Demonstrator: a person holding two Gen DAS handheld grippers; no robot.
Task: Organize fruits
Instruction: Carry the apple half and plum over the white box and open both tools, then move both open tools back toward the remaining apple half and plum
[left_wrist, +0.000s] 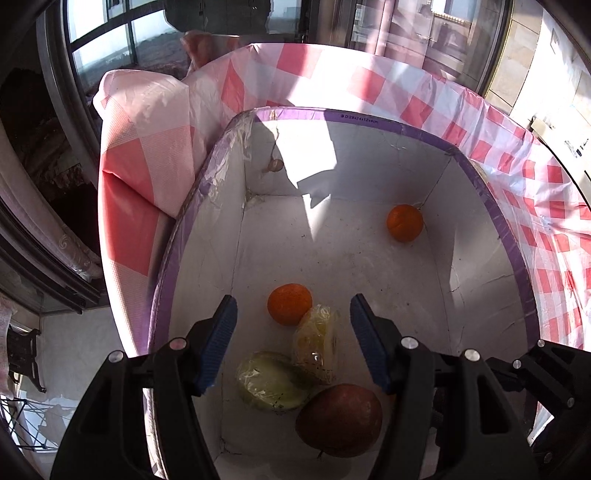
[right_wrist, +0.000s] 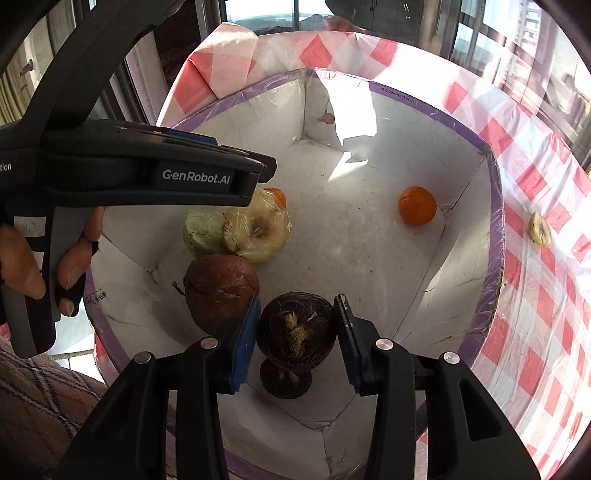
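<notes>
Gripped between the blue pads of the right gripper (right_wrist: 297, 341) is a dark brown round fruit with a dried stem end (right_wrist: 295, 323), held just above the near floor of the white purple-rimmed cardboard box (right_wrist: 495, 236). Directly left of it, almost touching, sits a reddish-brown apple (right_wrist: 218, 286), so the release probably has to go straight down or a bit right. Over the plastic-wrapped yellow fruit (left_wrist: 317, 341), the left gripper (left_wrist: 291, 339) hangs with jaws wide apart and nothing held. Underneath, a pink checked tablecloth (right_wrist: 546, 295) is spread, with windows behind.

Matt cardboard box (left_wrist: 369, 122), seemingly plastic tablecloth (left_wrist: 535, 206)
</notes>
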